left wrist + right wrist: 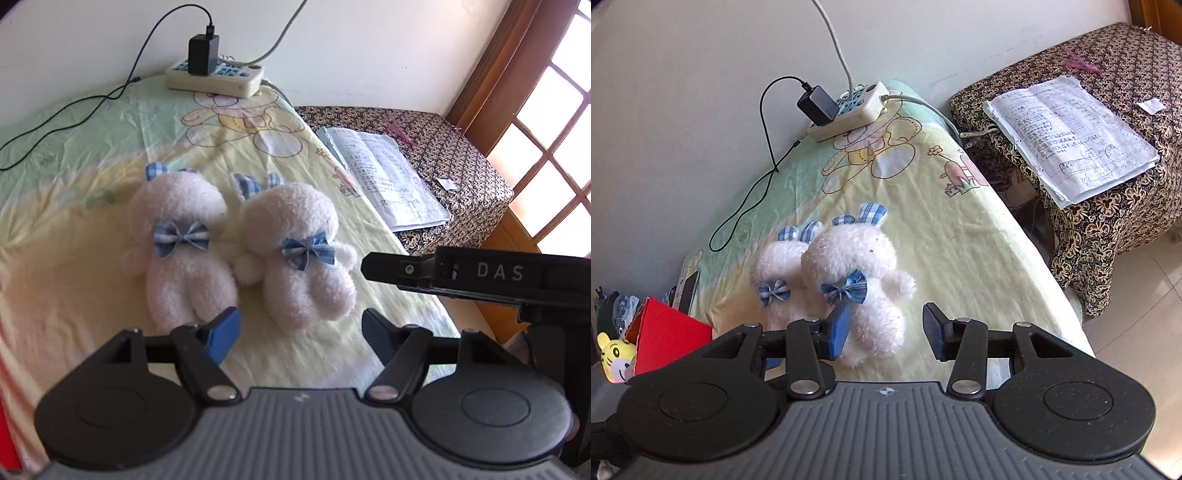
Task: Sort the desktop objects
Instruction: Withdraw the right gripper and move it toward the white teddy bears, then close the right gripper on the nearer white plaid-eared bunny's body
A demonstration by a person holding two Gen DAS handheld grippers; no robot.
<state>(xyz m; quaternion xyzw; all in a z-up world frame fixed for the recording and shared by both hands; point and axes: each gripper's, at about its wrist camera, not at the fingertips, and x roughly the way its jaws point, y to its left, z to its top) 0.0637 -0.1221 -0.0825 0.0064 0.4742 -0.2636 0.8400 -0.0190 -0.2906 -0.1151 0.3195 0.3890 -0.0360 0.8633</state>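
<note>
Left wrist view: two white plush rabbits point(240, 251), blue gingham bows and ears, lie side by side touching on the yellow cartoon-print worktop point(332, 177). Left claw point(299, 332) released, empty.
Right wrist view: right claw point(884, 332) released, the nearer rabbit's point(864, 295) legs between its fingers, ungripped.
</note>
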